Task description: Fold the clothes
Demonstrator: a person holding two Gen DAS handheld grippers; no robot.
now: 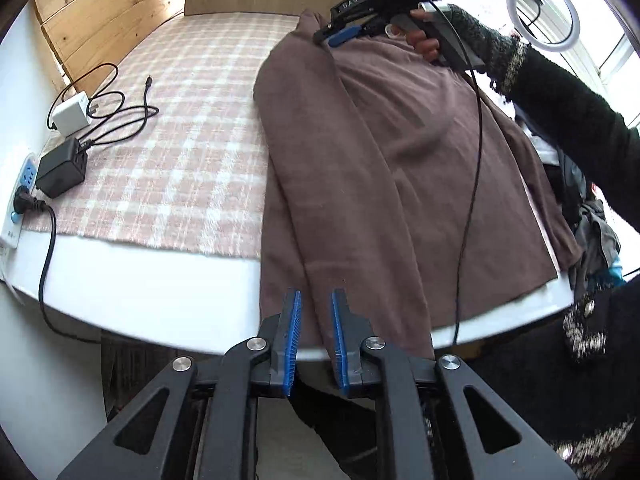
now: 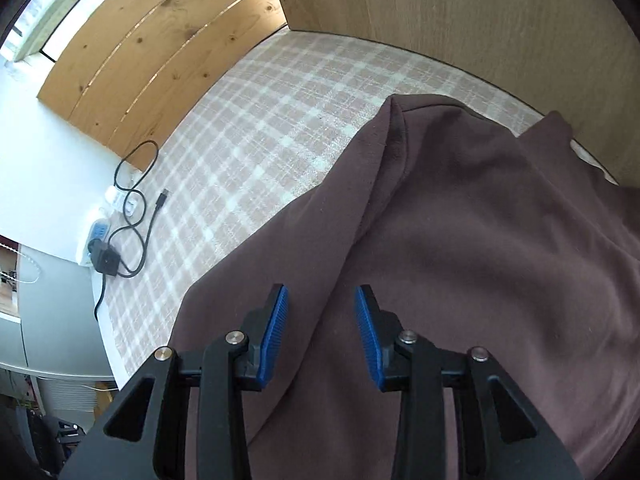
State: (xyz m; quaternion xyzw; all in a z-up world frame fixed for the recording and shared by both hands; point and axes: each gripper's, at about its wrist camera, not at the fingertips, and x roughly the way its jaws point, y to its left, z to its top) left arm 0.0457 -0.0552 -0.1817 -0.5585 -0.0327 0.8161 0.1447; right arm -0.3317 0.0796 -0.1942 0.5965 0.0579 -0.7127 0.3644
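Far left in the left wrist view, a white power strip sat at the table's edge w/ a black plug in it. Just beside it were a black charger brick and a white adapter, their black cables looped loose over the pink-and-white plaid cloth. That cloth covered most of the white table, leaving a bare strip along the near edge. Pine planks backed the far left corner, w/ a plain wood panel behind. Then the brown garment, spread over the right half of the tabletop, its lower hem hanging over the near edge. Left gripper hovered at that hem, blue pads a narrow gap apart, nothing pinched; touching the fabric or not, can't tell. Up top, the right gripper sat over the garment's far end, held by the right hand in a dark knit sleeve. In its own view its fingers stood wide apart, empty, above the folds. Far right, a ring light by the window.
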